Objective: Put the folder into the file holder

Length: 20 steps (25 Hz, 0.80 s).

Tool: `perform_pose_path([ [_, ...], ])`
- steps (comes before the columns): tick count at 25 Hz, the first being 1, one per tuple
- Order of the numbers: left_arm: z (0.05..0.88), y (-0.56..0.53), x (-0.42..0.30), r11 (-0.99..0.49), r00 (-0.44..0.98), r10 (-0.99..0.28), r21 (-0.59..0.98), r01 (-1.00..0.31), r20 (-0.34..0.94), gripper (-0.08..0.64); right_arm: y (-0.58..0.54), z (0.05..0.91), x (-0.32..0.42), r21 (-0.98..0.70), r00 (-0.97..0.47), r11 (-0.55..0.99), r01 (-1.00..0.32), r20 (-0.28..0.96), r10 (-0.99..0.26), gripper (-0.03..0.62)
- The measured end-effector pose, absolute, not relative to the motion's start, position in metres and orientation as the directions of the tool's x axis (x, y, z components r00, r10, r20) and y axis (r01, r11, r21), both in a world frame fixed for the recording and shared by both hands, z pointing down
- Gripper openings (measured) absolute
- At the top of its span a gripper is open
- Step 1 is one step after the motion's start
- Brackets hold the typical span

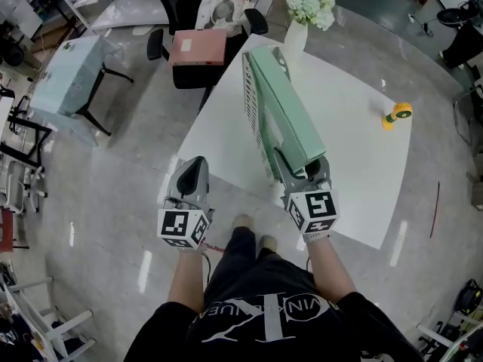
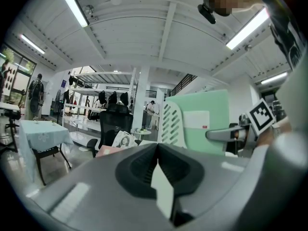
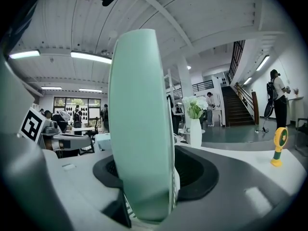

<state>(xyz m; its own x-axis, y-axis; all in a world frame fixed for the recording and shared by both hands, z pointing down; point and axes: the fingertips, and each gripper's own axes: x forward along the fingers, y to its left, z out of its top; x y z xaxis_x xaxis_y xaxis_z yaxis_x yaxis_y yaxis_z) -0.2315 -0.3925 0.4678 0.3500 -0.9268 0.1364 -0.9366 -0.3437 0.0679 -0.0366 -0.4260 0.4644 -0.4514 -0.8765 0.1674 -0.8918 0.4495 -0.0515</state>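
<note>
Green folder [image 1: 293, 119], one, file holder [image 1: 252, 100], one

Mint-green folder [image 1: 290, 115] stands upright on its long edge, flush against the slotted side wall of the white file holder [image 1: 253, 119], both on the white counter [image 1: 355, 157]; can't tell if it's fully seated.
</note>
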Motion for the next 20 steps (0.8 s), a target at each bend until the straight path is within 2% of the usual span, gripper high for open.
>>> perform_pose_path([
  [3,0.466,-0.387,-0.23,-0.341,0.347,-0.928,0.067,-0.938,0.133,0.0,-0.42,0.462,-0.038,-0.06,-0.469,0.466,-0.883,0.16,-0.869,0.284],
  [20,0.451,-0.349,-0.209,-0.337,0.342,-0.934,0.062,-0.939,0.102,0.0,-0.38,0.439,-0.017,-0.053,-0.501,0.498,-0.865,0.114,-0.858,0.284],
])
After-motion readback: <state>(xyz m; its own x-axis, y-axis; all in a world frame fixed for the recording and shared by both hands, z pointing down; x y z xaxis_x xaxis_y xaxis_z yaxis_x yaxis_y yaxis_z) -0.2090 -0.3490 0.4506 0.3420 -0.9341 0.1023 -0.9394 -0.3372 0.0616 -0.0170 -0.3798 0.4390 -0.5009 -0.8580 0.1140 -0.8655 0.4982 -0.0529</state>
